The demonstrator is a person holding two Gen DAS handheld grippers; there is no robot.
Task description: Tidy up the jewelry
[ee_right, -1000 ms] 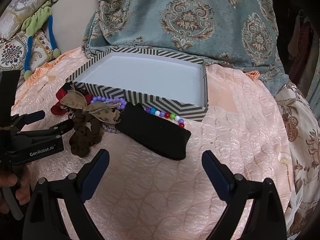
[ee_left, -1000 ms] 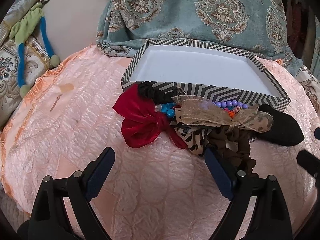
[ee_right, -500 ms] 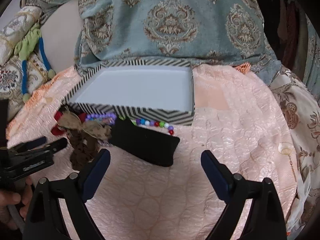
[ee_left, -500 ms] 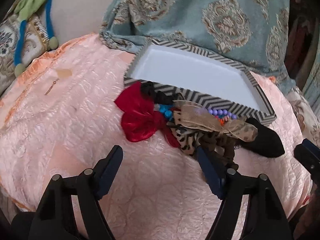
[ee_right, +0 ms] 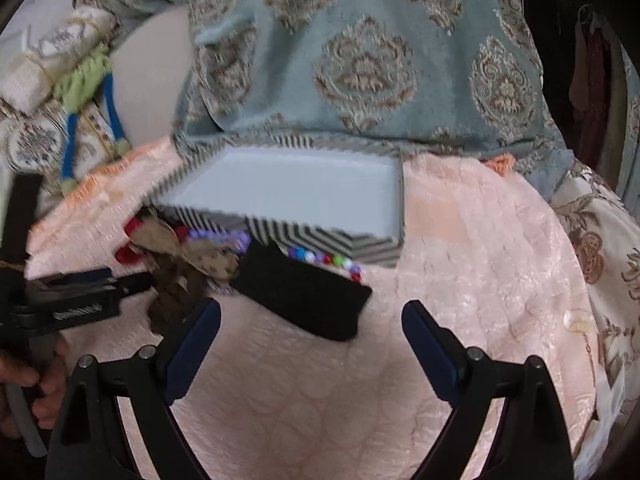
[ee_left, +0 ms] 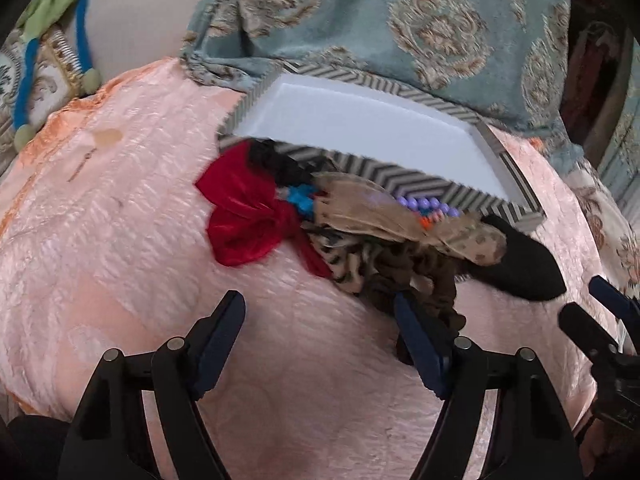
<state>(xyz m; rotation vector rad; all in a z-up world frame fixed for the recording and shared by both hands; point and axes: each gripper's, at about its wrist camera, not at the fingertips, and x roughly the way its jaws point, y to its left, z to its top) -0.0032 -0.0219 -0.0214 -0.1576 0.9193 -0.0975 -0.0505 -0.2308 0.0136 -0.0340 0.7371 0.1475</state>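
Observation:
A zigzag-striped box (ee_left: pixel 420 184) with a white inside stands open on the peach quilt. In front of it lies a heap: a red bow (ee_left: pixel 244 216), a tan bow (ee_left: pixel 380 212), a leopard-print scrunchie (ee_left: pixel 344 260), a brown scrunchie (ee_left: pixel 416 276), purple beads (ee_left: pixel 424 203) and a black pouch (ee_left: pixel 520 268). My left gripper (ee_left: pixel 318 308) is open above the quilt, its right finger against the brown scrunchie, nothing between the pads. My right gripper (ee_right: pixel 312 308) is open just short of the black pouch (ee_right: pixel 304 292). Coloured beads (ee_right: pixel 328 258) lie behind the pouch by the box (ee_right: pixel 320 236).
A teal patterned cloth (ee_left: pixel 400 20) hangs behind the box. A green and blue cord (ee_left: pixel 52 20) lies at the far left. The person's hand (ee_right: pixel 36 392) holds the left gripper (ee_right: pixel 132 280). A small gold pendant (ee_right: pixel 576 320) rests on the quilt (ee_right: pixel 480 240) at the right.
The left gripper's jaws have narrowed somewhat, and it has rolled and crept toward the brown scrunchie. The right gripper has tilted slightly, with the black pouch now nearer its fingers.

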